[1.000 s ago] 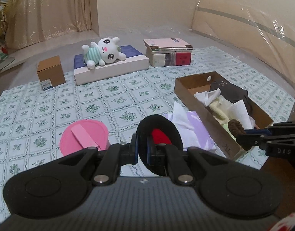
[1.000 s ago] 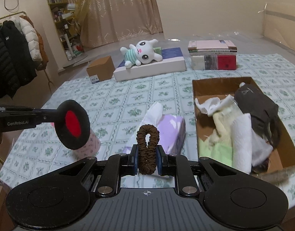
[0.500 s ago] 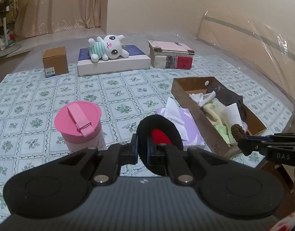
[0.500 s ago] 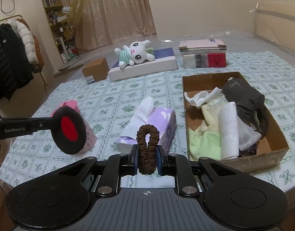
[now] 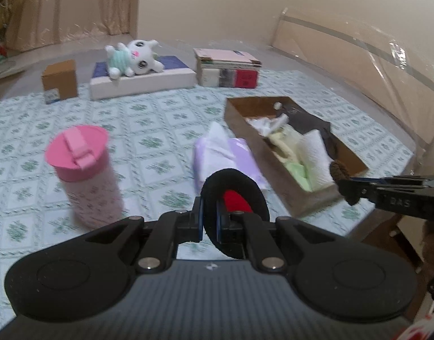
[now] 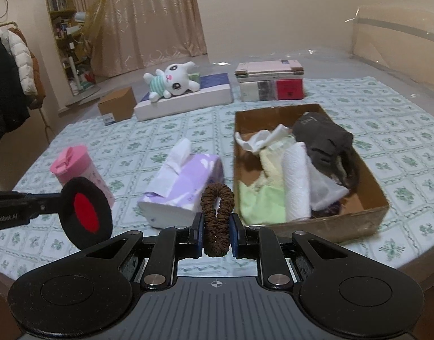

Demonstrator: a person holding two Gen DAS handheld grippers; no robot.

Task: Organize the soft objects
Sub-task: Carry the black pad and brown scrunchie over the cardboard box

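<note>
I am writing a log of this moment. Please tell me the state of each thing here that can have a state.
left gripper: shut on black and red pad
right gripper: shut on brown scrunchie
cardboard box: open, partly filled with cloths
pink cup: upright, lid on
tissue pack: opened, one tissue sticking up
plush rabbit: lying on flat white box

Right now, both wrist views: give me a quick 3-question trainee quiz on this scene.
1. True or false: the left gripper holds the brown scrunchie.
2. What sits directly left of the cardboard box? A) tissue pack B) books C) plush
3. Fill in: the pink tumbler stands ____ on the tablecloth.

Key:
1. False: it grips the black pad with a red centre; the right gripper has the scrunchie.
2. A
3. upright
</note>
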